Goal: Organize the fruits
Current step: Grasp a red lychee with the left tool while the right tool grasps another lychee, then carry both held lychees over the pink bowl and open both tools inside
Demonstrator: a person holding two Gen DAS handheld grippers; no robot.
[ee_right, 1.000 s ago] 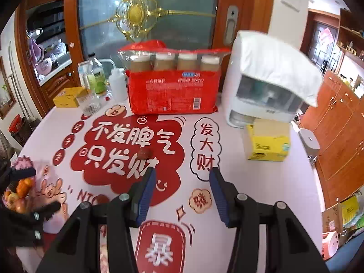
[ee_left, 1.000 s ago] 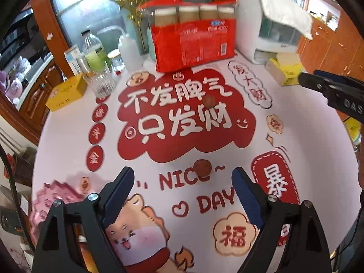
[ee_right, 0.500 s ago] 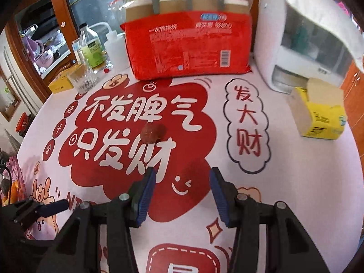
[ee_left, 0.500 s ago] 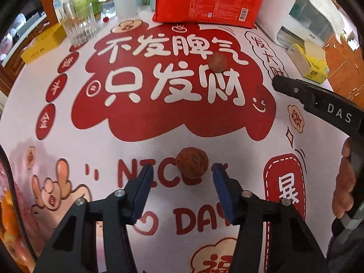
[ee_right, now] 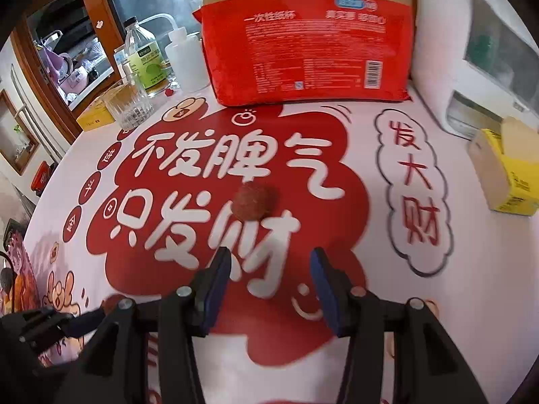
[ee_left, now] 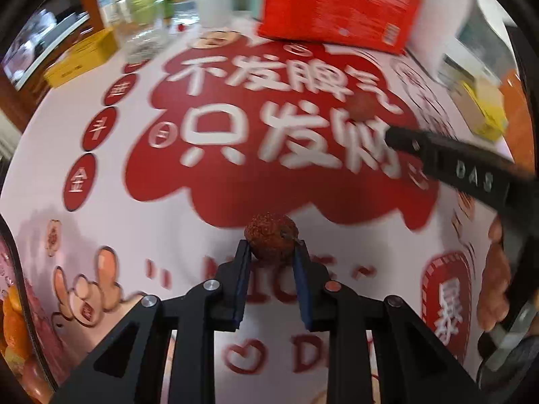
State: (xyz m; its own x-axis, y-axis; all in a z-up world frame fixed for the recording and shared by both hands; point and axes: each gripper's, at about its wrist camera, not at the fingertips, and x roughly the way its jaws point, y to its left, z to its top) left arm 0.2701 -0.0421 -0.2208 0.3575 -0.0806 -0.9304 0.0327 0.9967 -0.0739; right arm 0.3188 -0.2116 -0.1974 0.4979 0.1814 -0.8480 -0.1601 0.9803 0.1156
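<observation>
Both of my grippers have come down toward the table since the earlier frames, and my left gripper, which stood wide apart then, has drawn in around the near lychee. Its two blue pads now press on either side of this rough, reddish-brown fruit, which sits at the fingertips just above the tablecloth, over the printed word "NICE".

My right gripper is partly open, as it was before, with nothing between its fingers. Its tips hang over the red cloud print, and the far lychee lies on the cloth a little beyond them, untouched. In the left wrist view that same fruit appears just past the tip of the right gripper's black finger, and part of the hand carrying that gripper shows at the right edge.

At the far side of the table stands a red pack of paper cups. To its left are a white squeeze bottle, a clear bottle with a green label and a ribbed glass, with a yellow box beyond the glass. To its right are a white appliance and a yellow tissue box.

At the left margin of the left wrist view, orange-coloured fruit shows in blurred form; what holds it I cannot tell.
</observation>
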